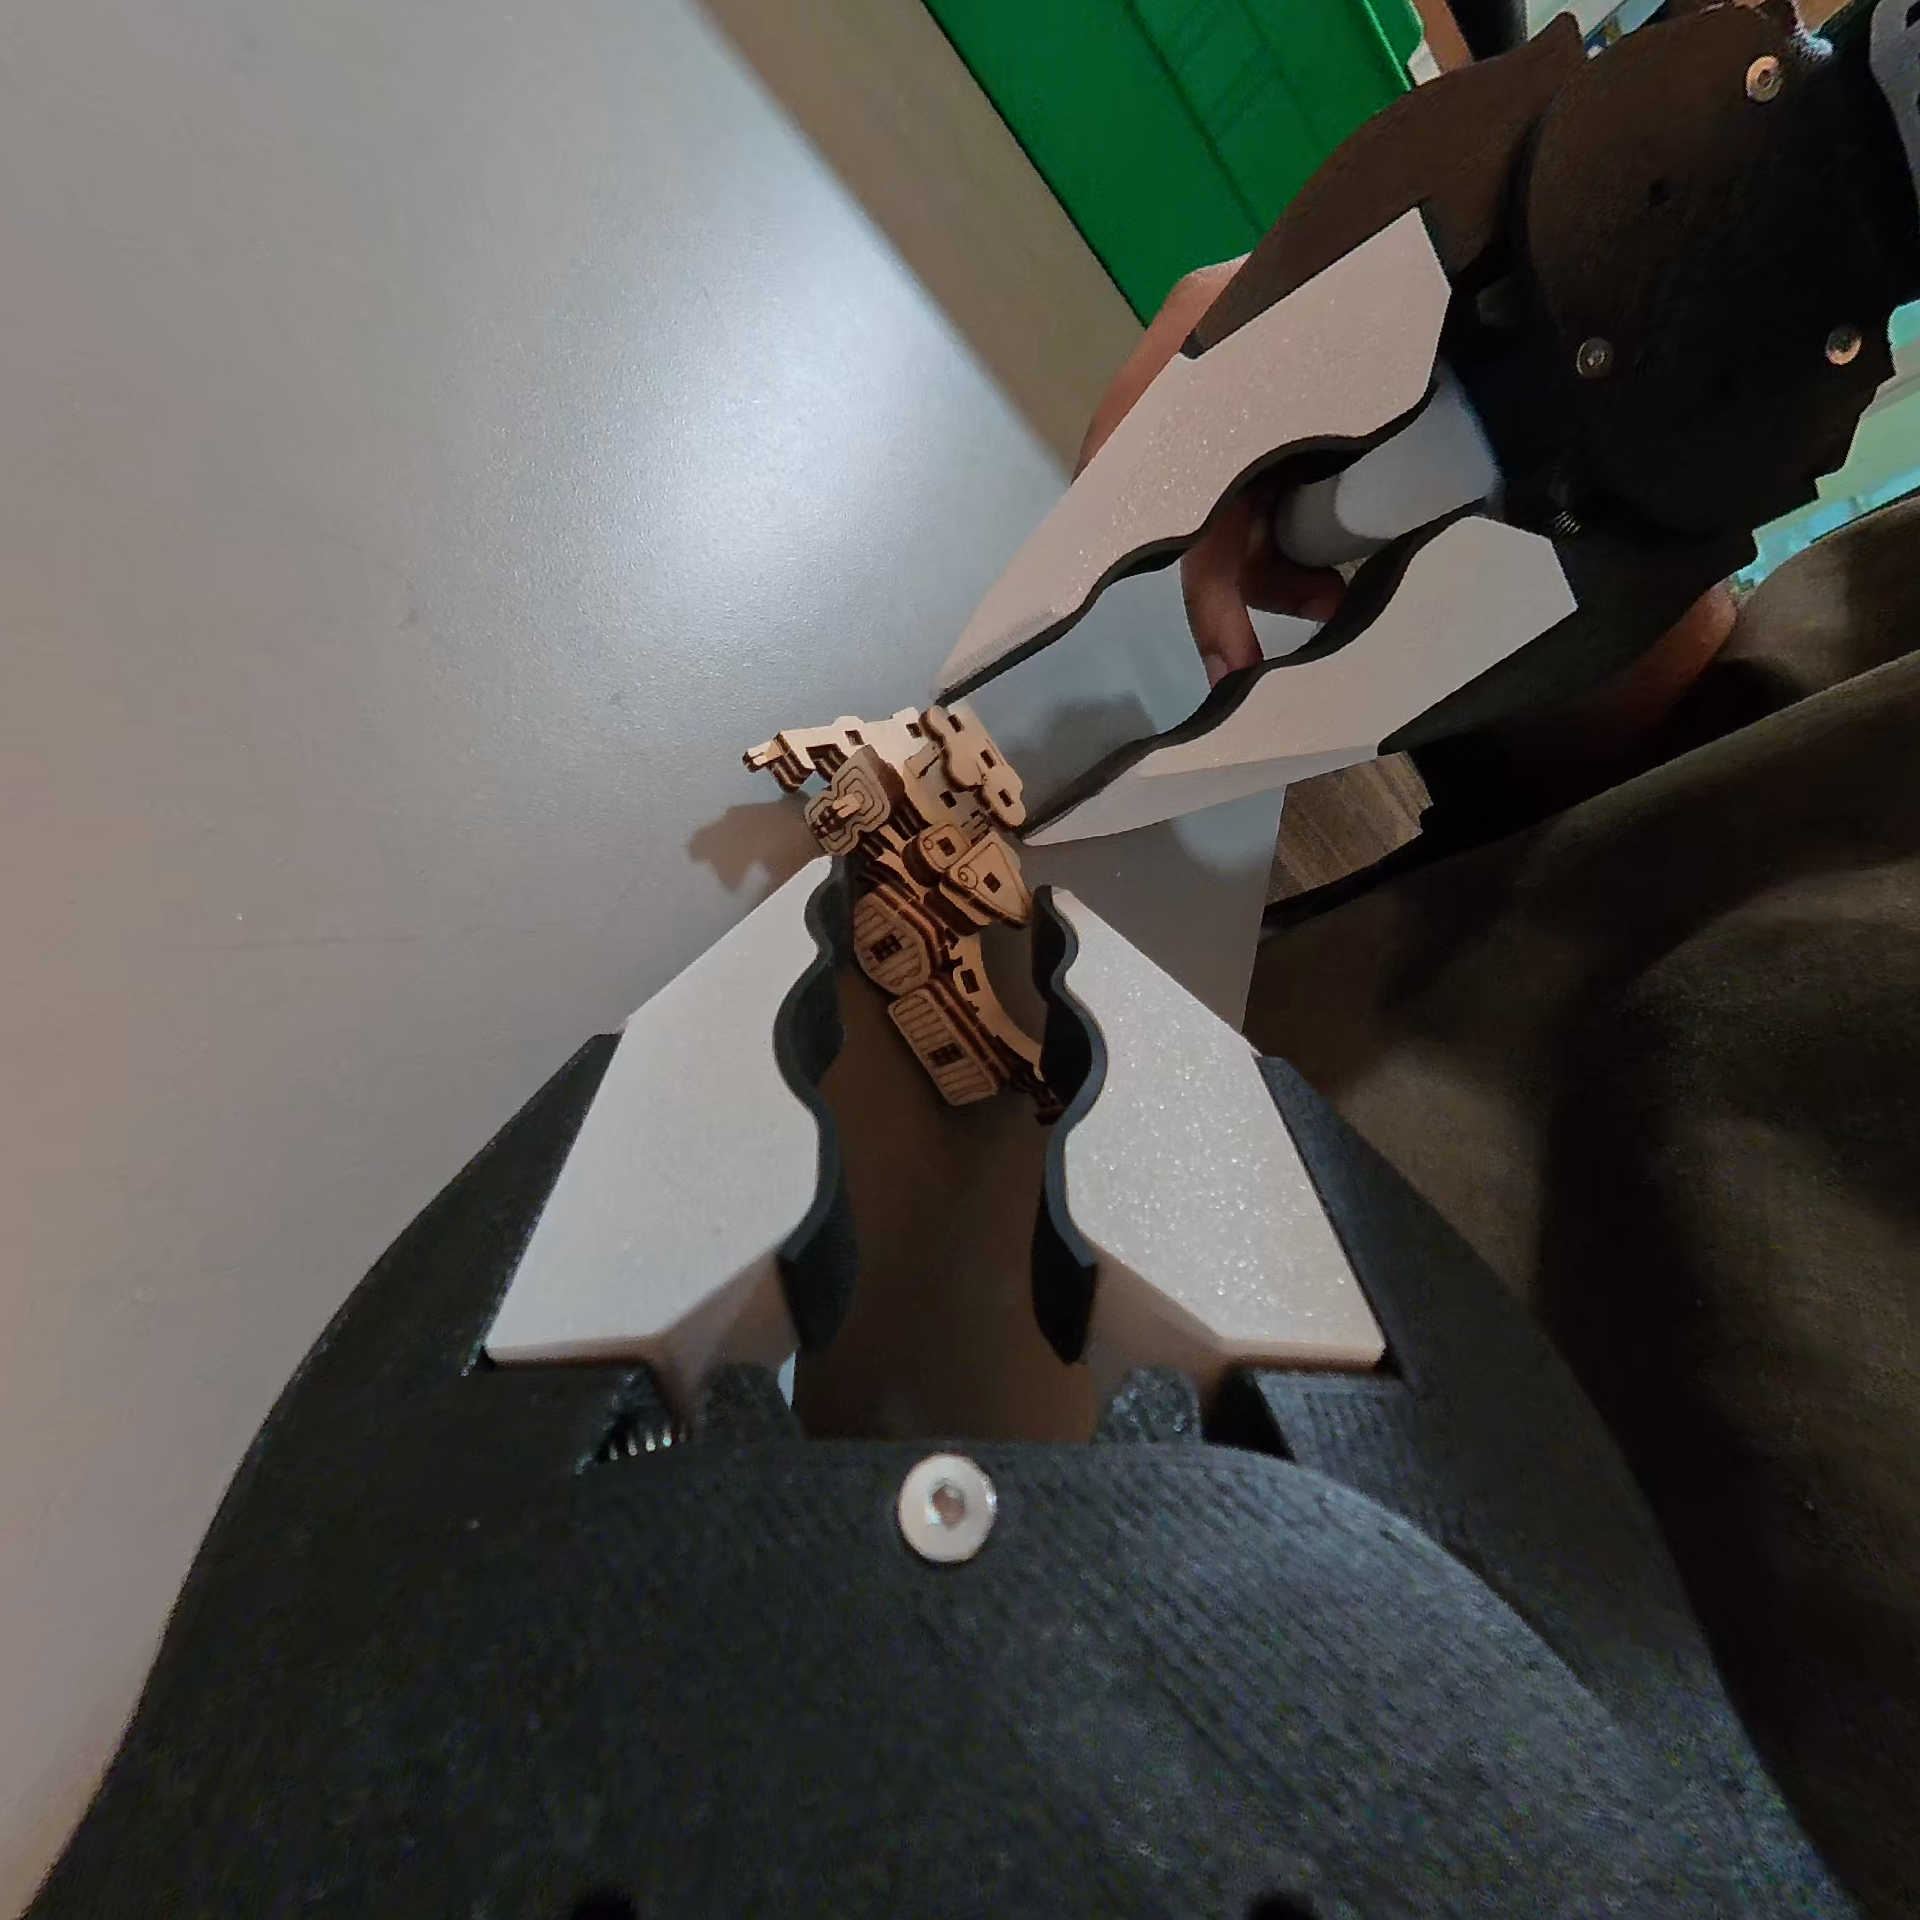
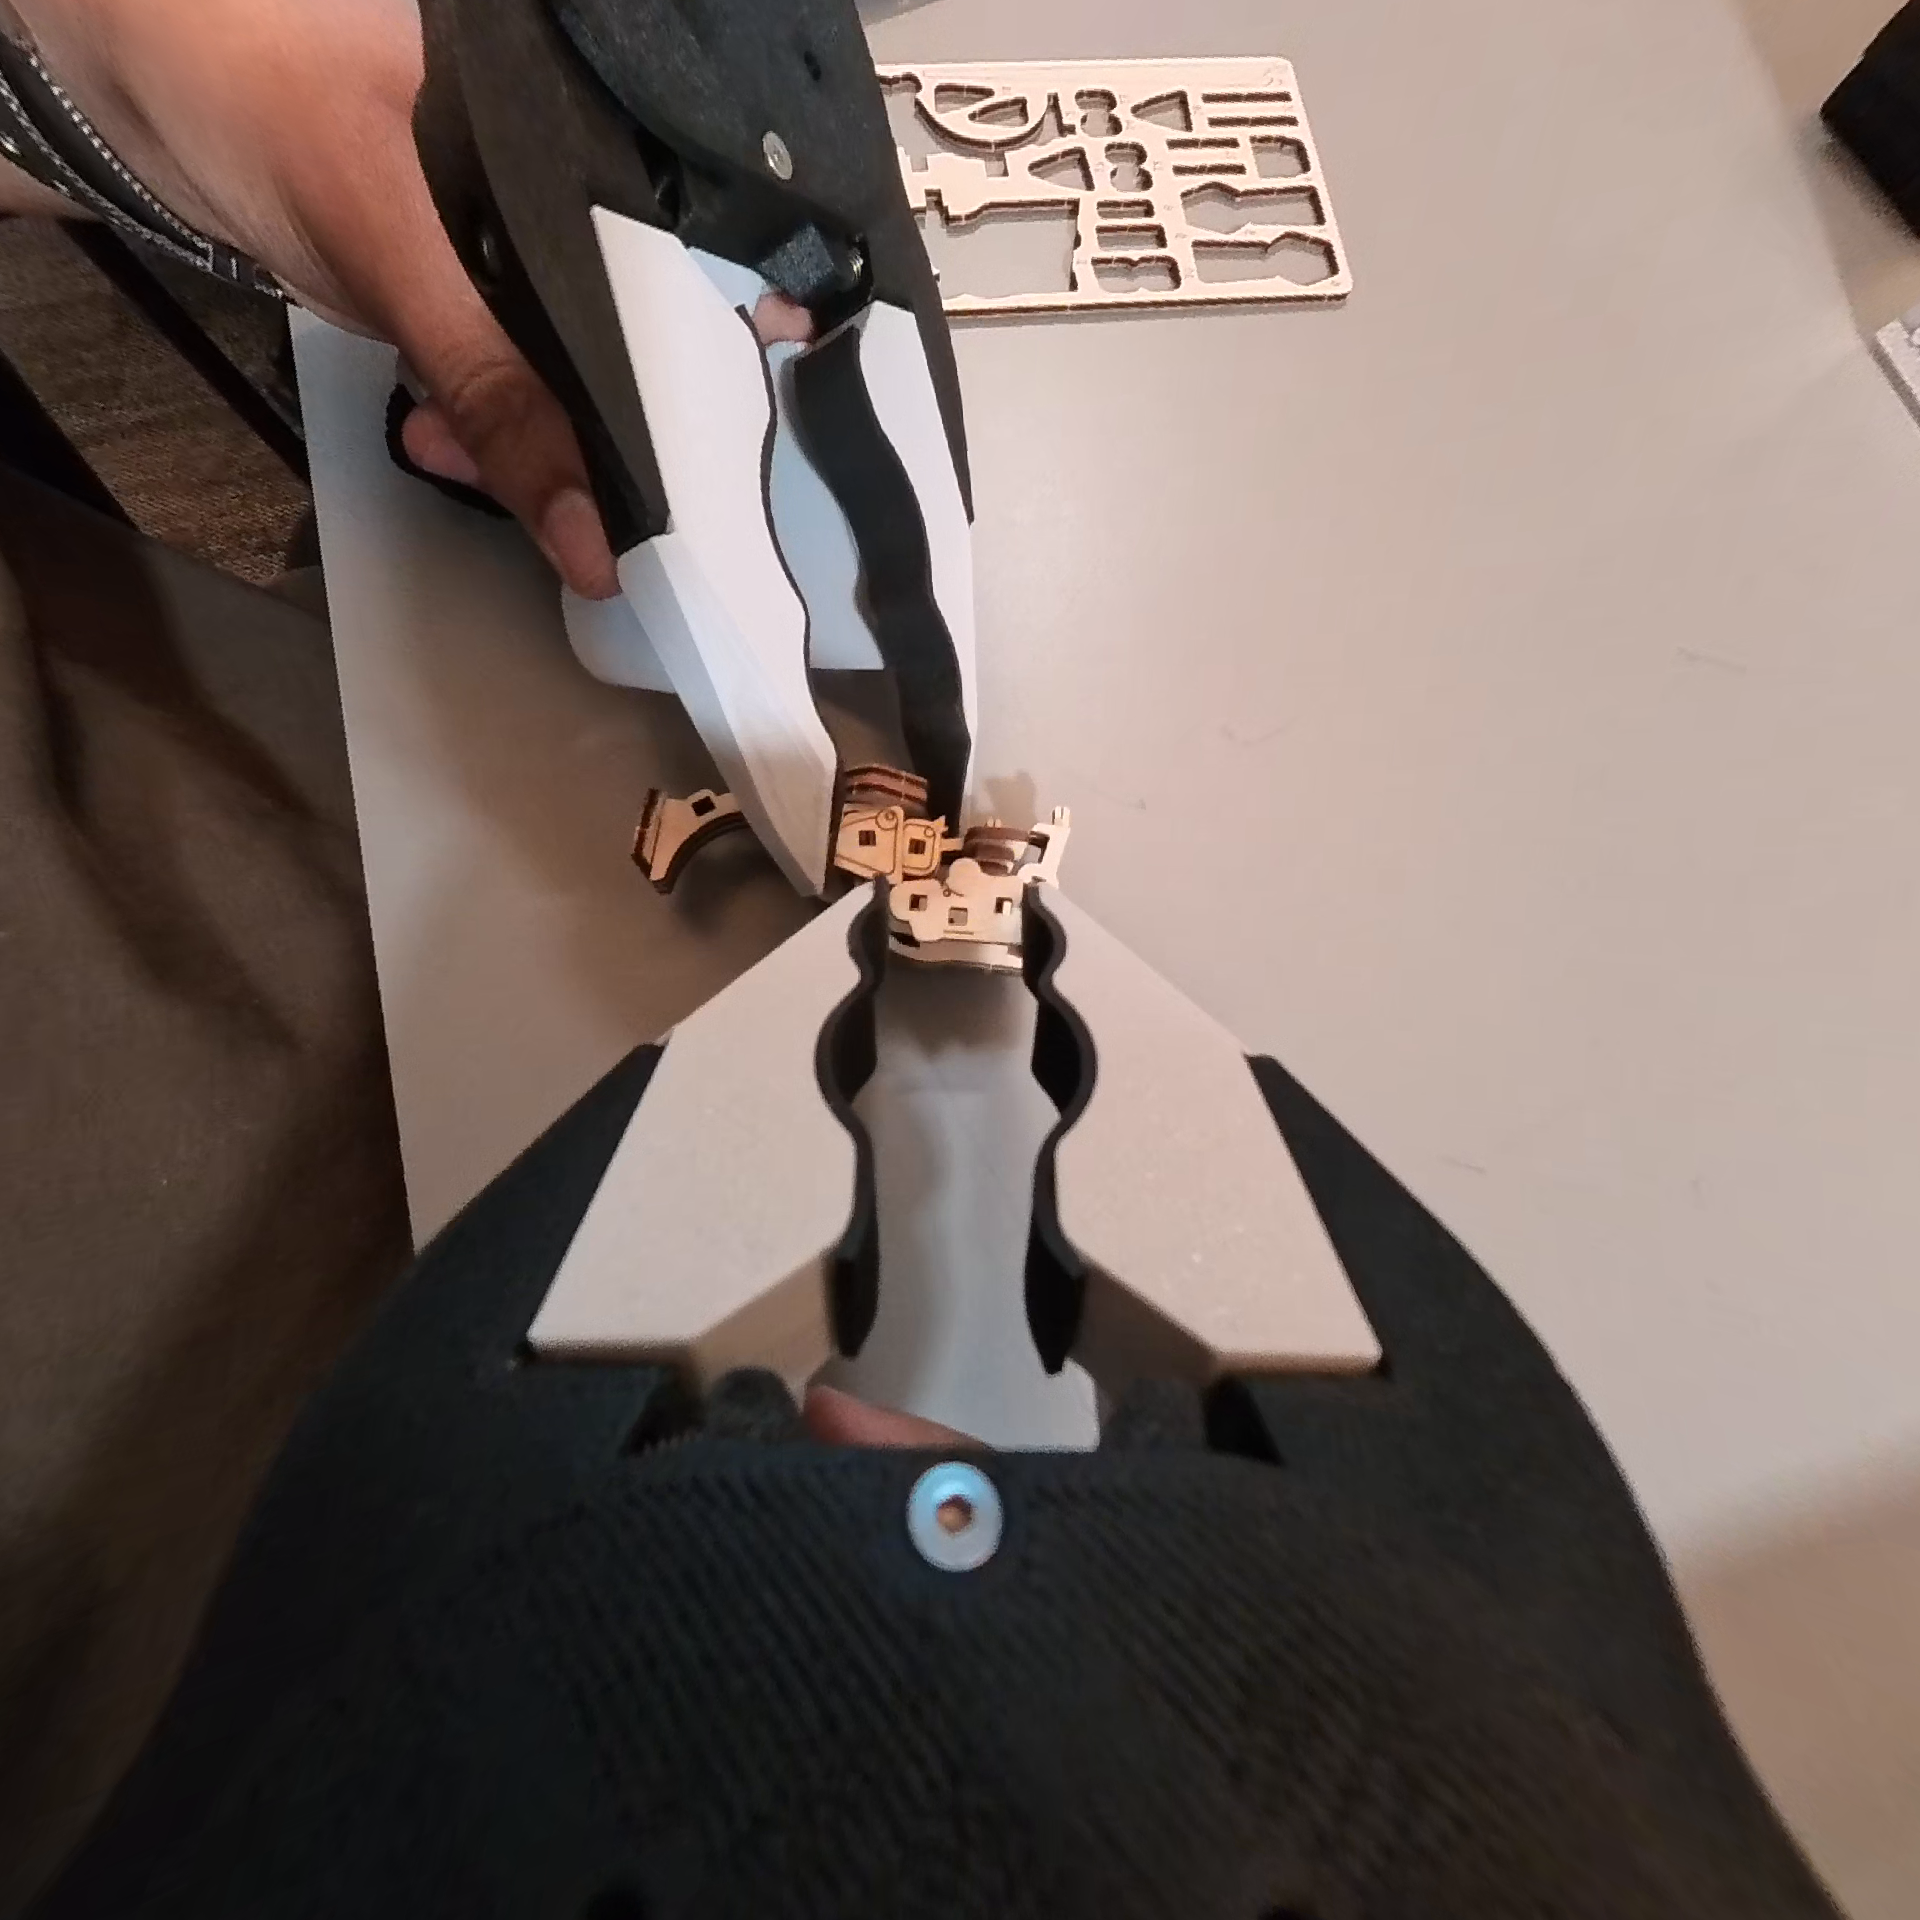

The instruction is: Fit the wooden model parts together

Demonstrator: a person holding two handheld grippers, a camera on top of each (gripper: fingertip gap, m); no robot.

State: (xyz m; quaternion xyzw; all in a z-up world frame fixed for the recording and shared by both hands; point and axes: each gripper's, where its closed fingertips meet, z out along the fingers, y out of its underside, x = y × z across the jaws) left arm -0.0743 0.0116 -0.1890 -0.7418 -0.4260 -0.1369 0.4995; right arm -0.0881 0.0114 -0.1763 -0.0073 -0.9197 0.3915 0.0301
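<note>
A small wooden model (image 1: pixel 914 945) of laser-cut plywood pieces is held above the grey table (image 1: pixel 364 623). My left gripper (image 1: pixel 935 899) is shut on its lower body, with the curved end lying between the fingers. My right gripper (image 1: pixel 982 764) comes in from the upper right, and its tips close on the model's top piece (image 1: pixel 961 753). In the right wrist view, my right gripper (image 2: pixel 954 906) clamps that wooden piece (image 2: pixel 956 920). The left gripper (image 2: pixel 894 831) reaches down from above and pinches the model (image 2: pixel 883 842). The model's curved end (image 2: pixel 675 831) sticks out to the left.
A punched-out plywood sheet (image 2: pixel 1122 187) lies flat at the far side of the table (image 2: pixel 1455 727). A dark object (image 2: pixel 1870 125) and a white object (image 2: pixel 1907 364) sit at the right edge. The table's edge and a person's brown clothing (image 2: pixel 156 935) are at the left. Left and right tips are no more than a few centimetres apart. The white object (image 2: pixel 1907 364) is about equally far from each gripper, around 30 cm.
</note>
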